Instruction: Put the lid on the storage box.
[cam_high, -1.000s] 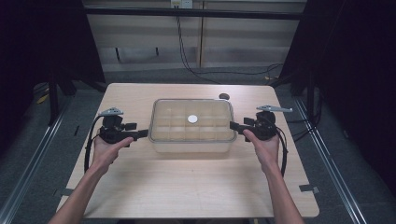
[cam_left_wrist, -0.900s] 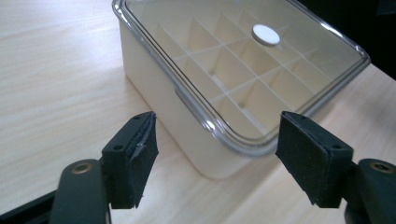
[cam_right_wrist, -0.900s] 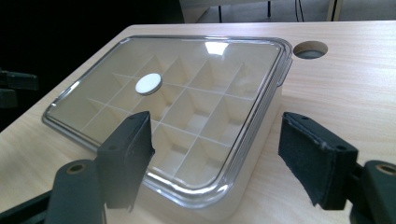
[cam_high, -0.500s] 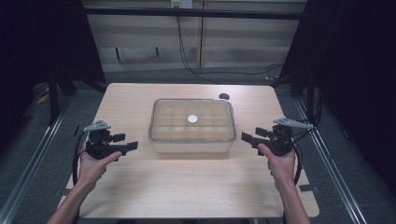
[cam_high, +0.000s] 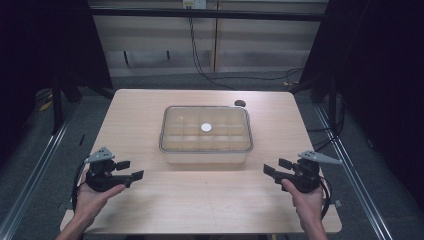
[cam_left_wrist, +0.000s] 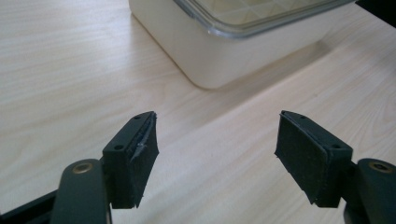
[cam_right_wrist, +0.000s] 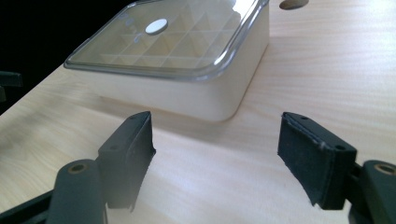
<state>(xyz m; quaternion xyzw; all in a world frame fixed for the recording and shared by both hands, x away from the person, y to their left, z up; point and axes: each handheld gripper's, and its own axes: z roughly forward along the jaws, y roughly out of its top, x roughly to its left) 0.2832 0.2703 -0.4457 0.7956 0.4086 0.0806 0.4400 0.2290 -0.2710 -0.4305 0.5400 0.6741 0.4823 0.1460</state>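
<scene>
While both hands rest low over the bench, the left tool has its jaws apart, having just narrowed slightly, with nothing between them. The right tool also stands with jaws apart and empty. The lidded container sits ahead of both tools, between them and well clear of each, its clear lid in place.

Both tongs, the left tongs and the right tongs, are drawing back from the sides of the lidded container toward the near corners of the surface, jaws apart and empty.
</scene>
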